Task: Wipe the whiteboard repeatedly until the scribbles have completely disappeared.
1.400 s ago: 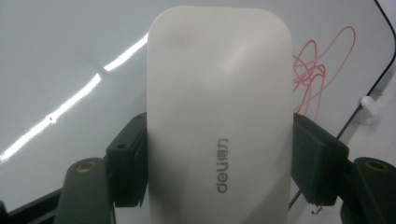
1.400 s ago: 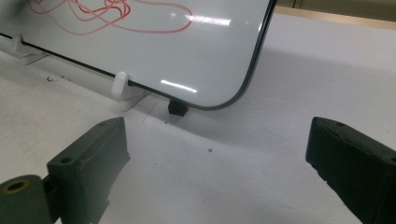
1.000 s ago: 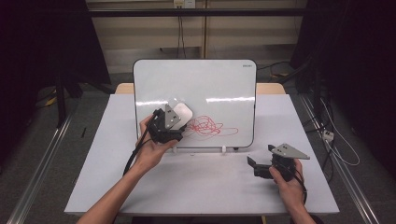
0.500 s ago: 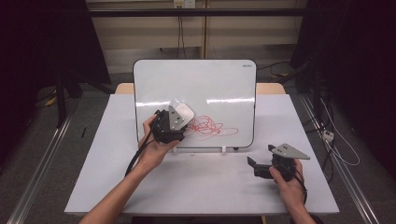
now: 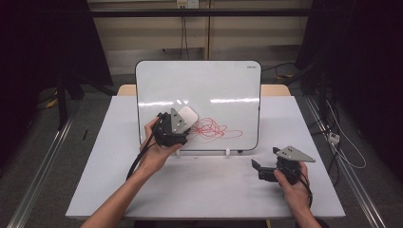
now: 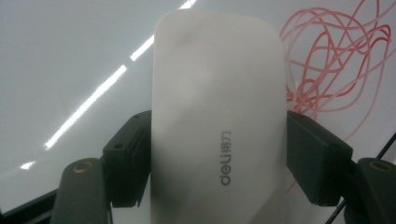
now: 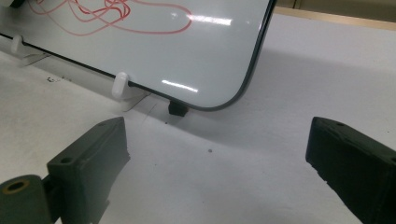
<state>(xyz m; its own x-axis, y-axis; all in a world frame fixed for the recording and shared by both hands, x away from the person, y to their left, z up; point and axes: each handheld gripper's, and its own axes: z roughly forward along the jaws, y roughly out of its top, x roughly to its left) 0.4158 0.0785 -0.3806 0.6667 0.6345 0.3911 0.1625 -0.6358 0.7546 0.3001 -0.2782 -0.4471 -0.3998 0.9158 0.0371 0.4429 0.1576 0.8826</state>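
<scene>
The left gripper is held up in front of the whiteboard, toward the lower left part of the board's face. Its two black jaws are clamped on the long sides of a white eraser, one pad on each side, as the left gripper view shows. Within the last half second the jaws have eased slightly apart, with the eraser between them and both pads on its sides. The eraser lies with its flat face against or just off the board surface; which of the two cannot be told. Grey lettering runs along the eraser's back near the jaws. Just to the right of the eraser, a tangle of red scribble covers the lower middle of the board; in the left gripper view the nearest loops run right up to the eraser's edge. The whiteboard stands upright on small white clip feet at the far side of the grey table. Farther right, well apart from the board, the right gripper rests low on the table in the person's right hand. Its jaws stand wide apart and hold nothing, pointing toward the board's lower right corner.
</scene>
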